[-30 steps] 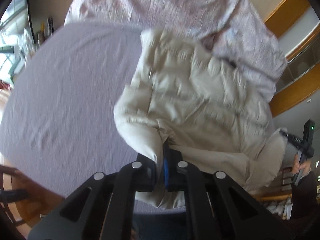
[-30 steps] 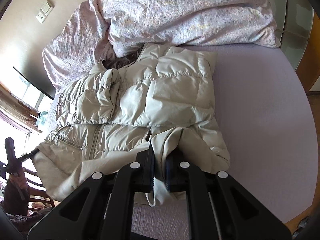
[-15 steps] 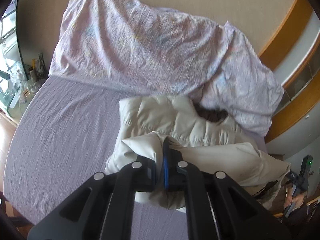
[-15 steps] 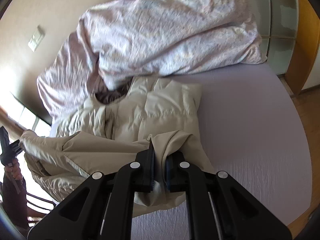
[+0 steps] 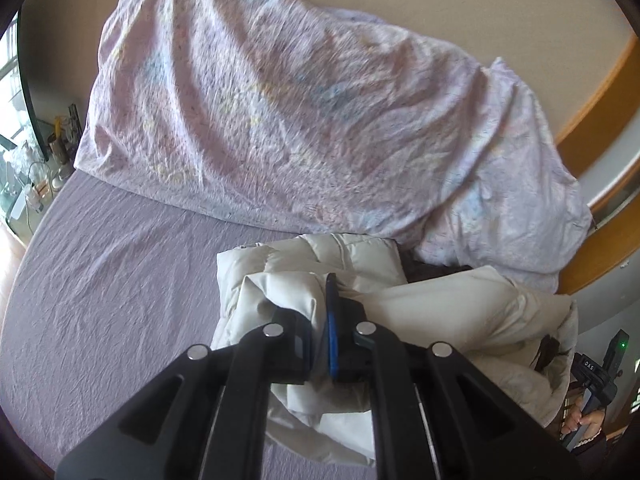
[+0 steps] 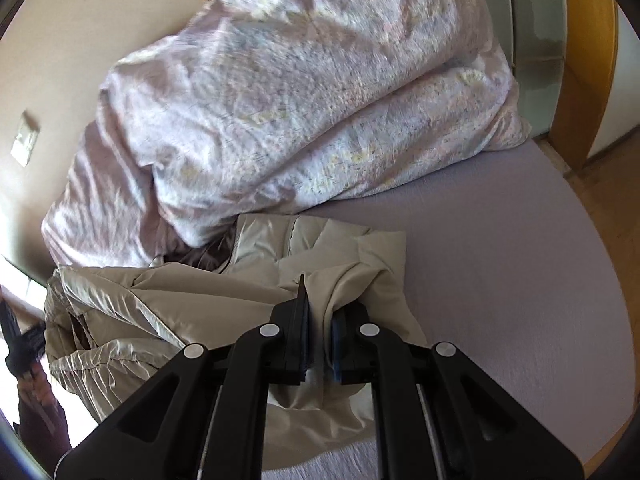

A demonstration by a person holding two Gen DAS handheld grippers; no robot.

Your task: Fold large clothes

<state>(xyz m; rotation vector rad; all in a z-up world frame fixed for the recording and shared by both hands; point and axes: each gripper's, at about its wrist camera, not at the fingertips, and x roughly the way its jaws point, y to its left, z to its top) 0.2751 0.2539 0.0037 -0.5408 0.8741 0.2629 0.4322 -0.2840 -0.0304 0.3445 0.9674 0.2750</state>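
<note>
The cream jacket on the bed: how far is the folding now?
Midway. Both tongs, left tongs and right tongs, are shut on the cream jacket, its near edge raised over the collar half on the purple sheet. Left: lay it down, smooth it, release.

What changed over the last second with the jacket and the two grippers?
Both grippers, left and right, carried the cream puffer jacket's hem up and over toward its collar and the duvet, folding it. Both stayed clamped on the fabric; the duvet and sheet did not move.

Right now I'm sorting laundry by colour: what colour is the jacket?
Cream-beige jacket, clearest in the right wrist view.
</note>
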